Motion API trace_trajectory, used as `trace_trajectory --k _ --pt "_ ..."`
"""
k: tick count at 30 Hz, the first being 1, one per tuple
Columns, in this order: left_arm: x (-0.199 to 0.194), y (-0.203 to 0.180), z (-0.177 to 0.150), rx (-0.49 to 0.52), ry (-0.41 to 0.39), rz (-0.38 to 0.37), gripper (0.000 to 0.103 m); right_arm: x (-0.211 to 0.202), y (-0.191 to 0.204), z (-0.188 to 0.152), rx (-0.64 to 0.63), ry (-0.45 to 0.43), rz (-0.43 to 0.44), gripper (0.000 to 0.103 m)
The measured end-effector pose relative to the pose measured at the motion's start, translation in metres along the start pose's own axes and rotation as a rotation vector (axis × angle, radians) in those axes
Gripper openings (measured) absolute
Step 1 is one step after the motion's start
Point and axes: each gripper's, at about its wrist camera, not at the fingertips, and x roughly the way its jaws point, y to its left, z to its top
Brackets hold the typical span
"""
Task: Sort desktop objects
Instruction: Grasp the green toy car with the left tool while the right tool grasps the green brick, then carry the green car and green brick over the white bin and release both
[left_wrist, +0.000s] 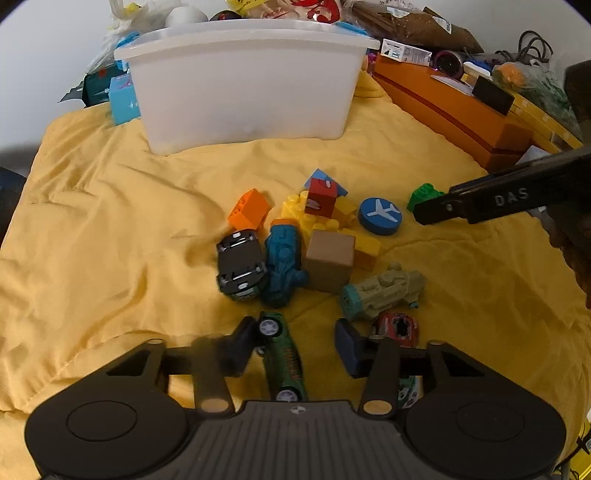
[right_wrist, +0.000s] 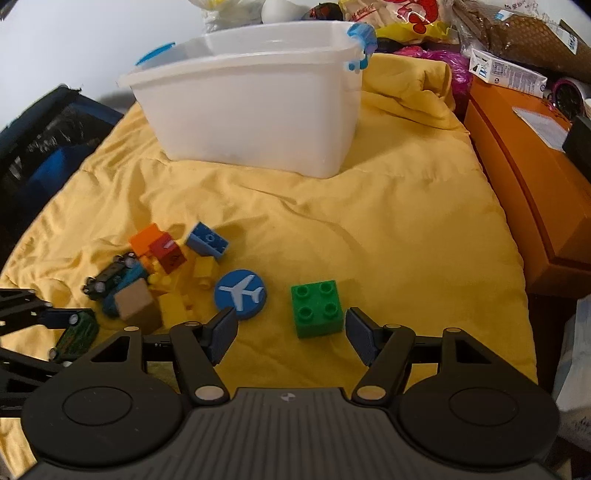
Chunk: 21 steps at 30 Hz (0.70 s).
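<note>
Green brick (right_wrist: 317, 309) between spread right claw (right_wrist: 291, 334) fingers; left claw (left_wrist: 297, 341) open astride green car (left_wrist: 282, 360).

Small red toy car (left_wrist: 397, 328) half hidden behind right pad | left pad (left_wrist: 236, 347) blurred | white plastic bin (left_wrist: 243, 92) interior unseen from left wrist

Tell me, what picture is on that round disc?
A white airplane on the blue disc, clearest in the right wrist view.
</note>
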Motion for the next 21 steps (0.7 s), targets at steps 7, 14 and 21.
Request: trace_trajectory --k 7,14,21 --pt "-0.006 0.011 -0.005 -0.006 -0.001 -0.005 0.029 0.02 -0.003 0.004 -0.018 0.034 -0.021 0.034" --pt "-0.017 0.008 -0.006 0.017 -0.044 -0.022 0.02 0.009 -0.007 0.001 0.012 -0.001 0.007 0.034" --pt "-0.039 0.023 0.01 -0.043 -0.115 -0.012 0.02 -0.011 -0.009 0.002 0.048 -0.055 0.021 0.034"
